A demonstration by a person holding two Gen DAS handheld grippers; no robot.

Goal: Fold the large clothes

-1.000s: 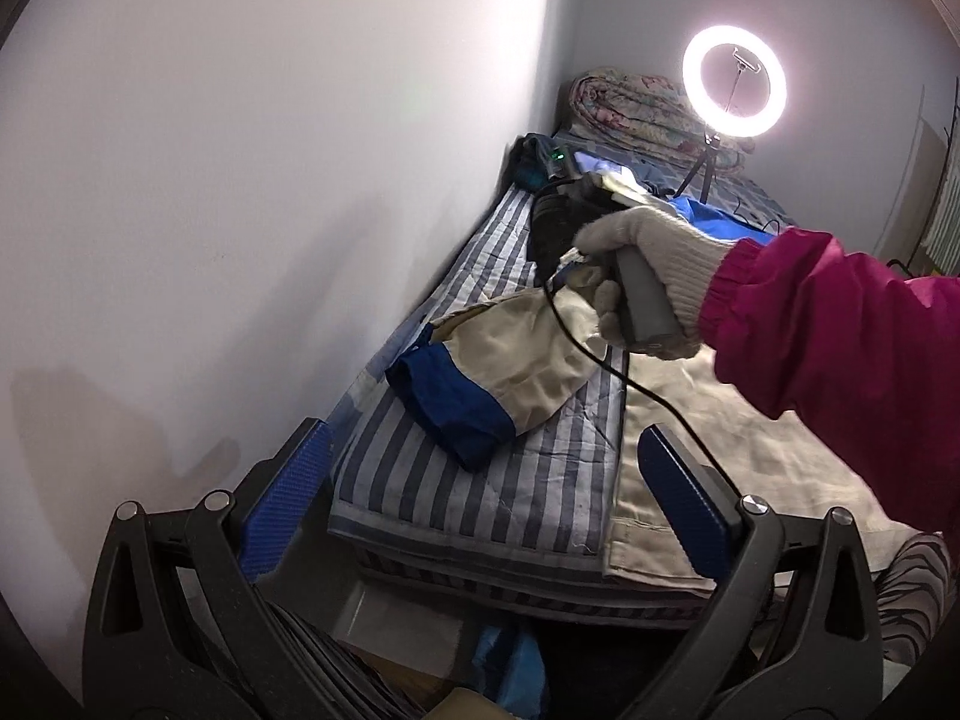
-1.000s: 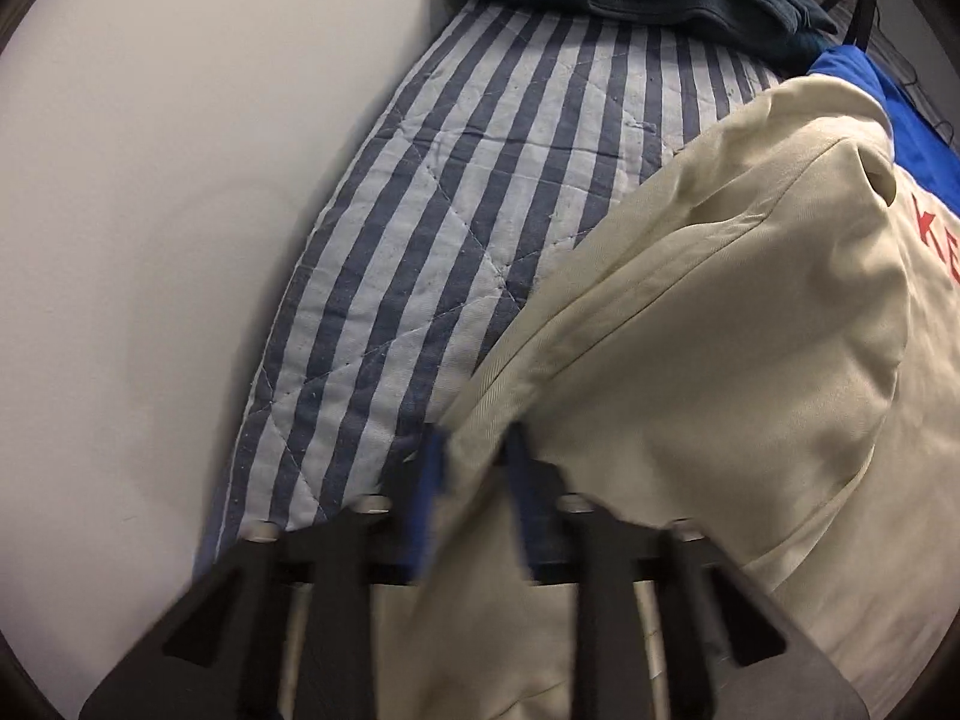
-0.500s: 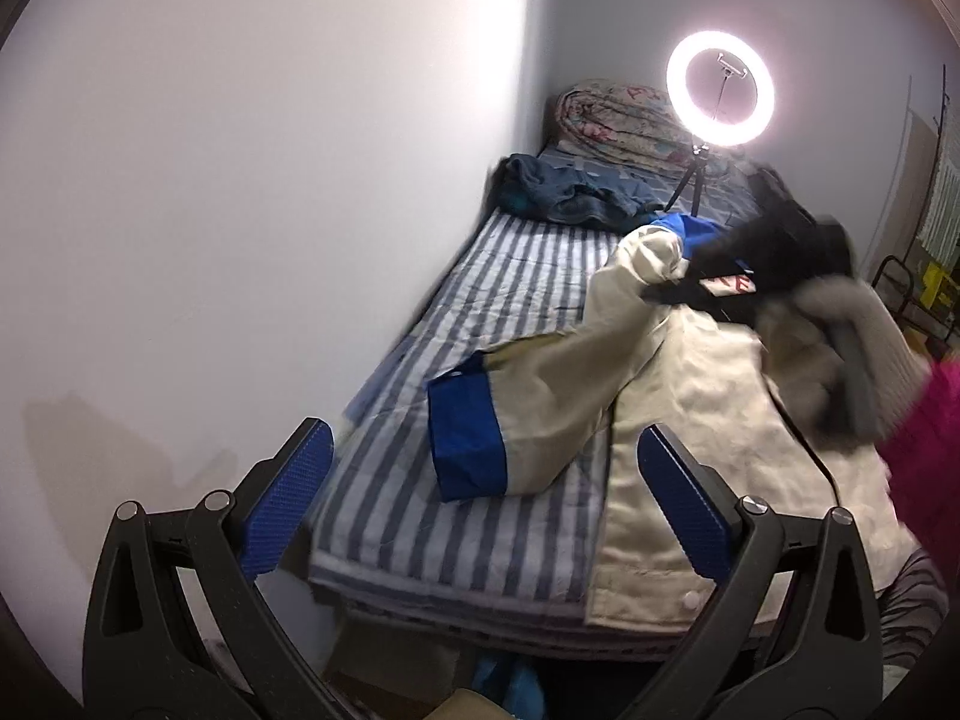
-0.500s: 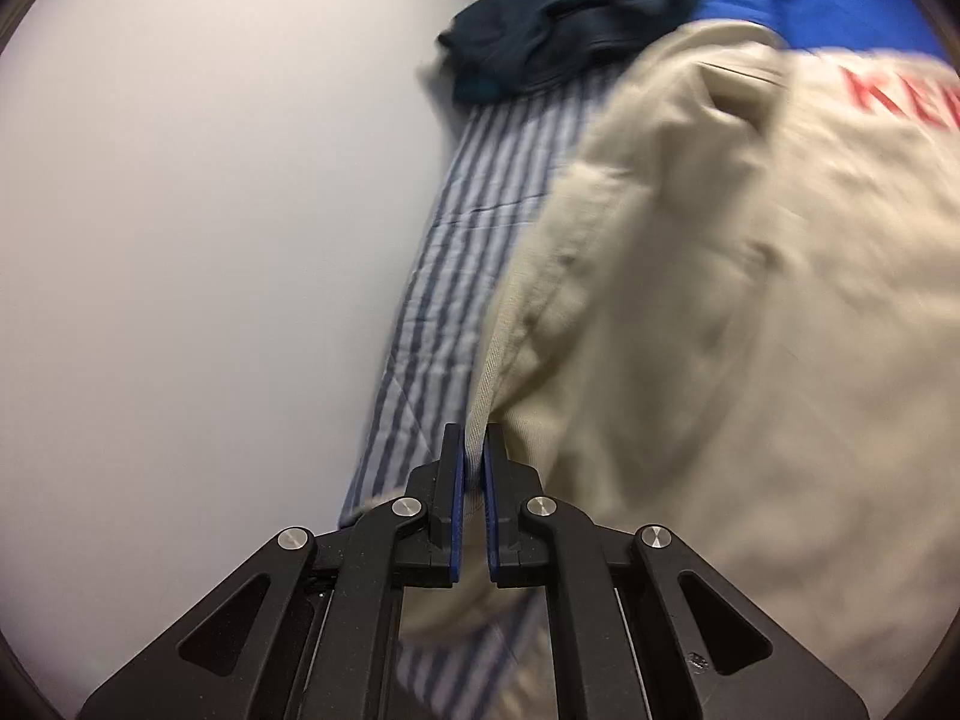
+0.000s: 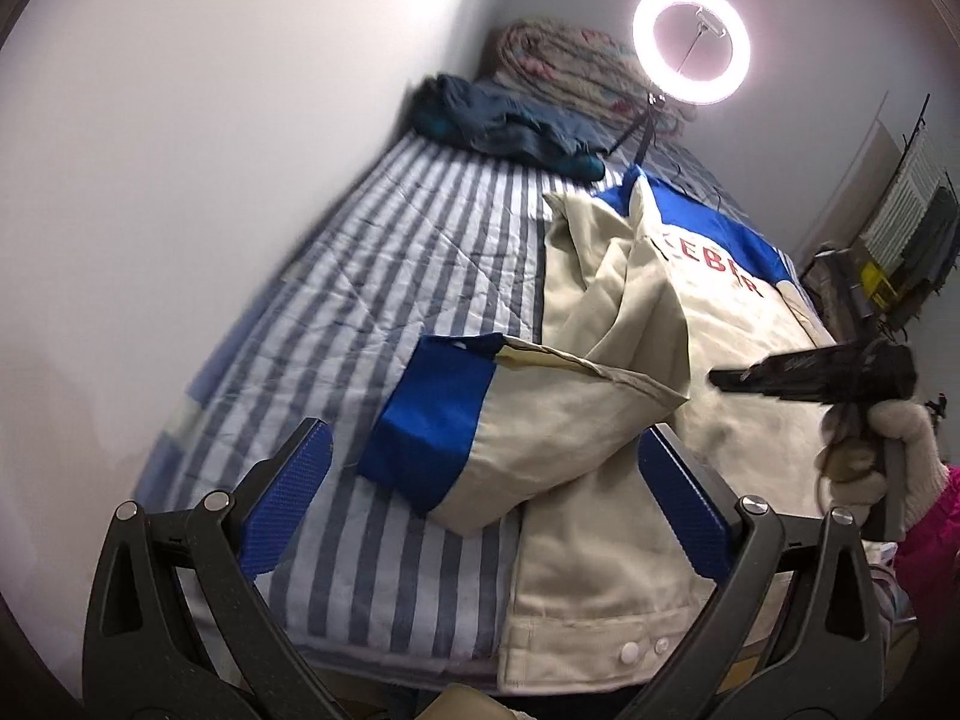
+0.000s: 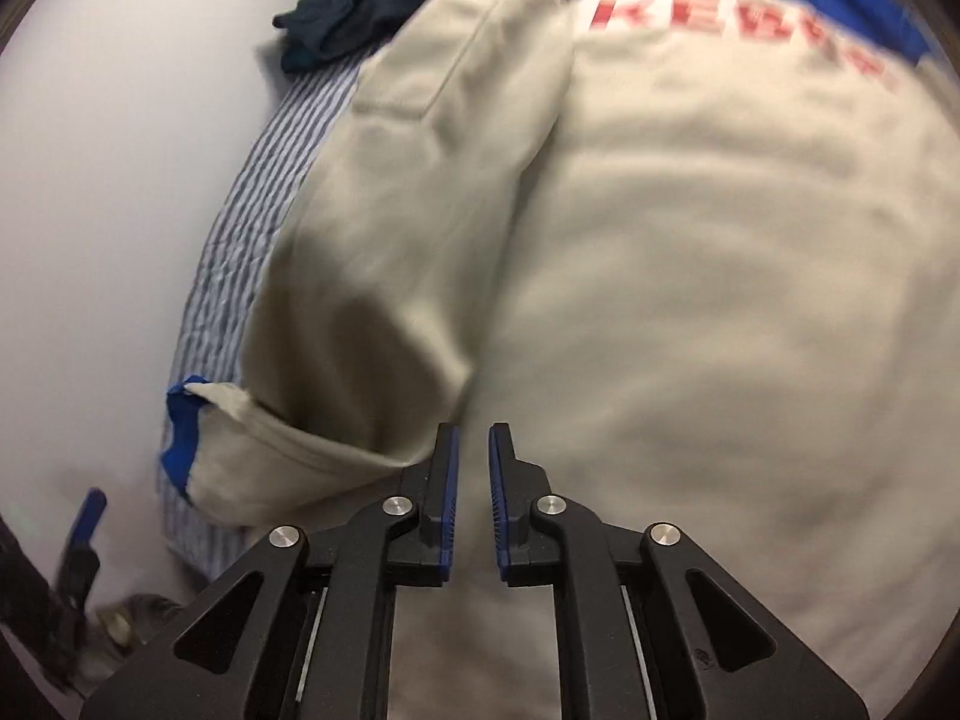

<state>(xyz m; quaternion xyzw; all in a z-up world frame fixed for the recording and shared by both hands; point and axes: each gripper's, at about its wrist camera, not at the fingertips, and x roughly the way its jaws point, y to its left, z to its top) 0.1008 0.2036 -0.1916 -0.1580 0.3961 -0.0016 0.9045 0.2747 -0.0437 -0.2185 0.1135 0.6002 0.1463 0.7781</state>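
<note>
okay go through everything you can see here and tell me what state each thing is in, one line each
Beige jacket: flat on the striped bed, back up.
Its sleeve: folded across, blue cuff toward the wall.
Left tool: open, empty.
Right tool: slightly open, gripping nothing.
Ring light: on.
Dark garment: crumpled.
Floral quilt: folded.

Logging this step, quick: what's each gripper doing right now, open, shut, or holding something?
Left gripper: open wide, holding nothing, short of the jacket.
Right gripper: open a little, nothing between its fingers, over the jacket.
</note>
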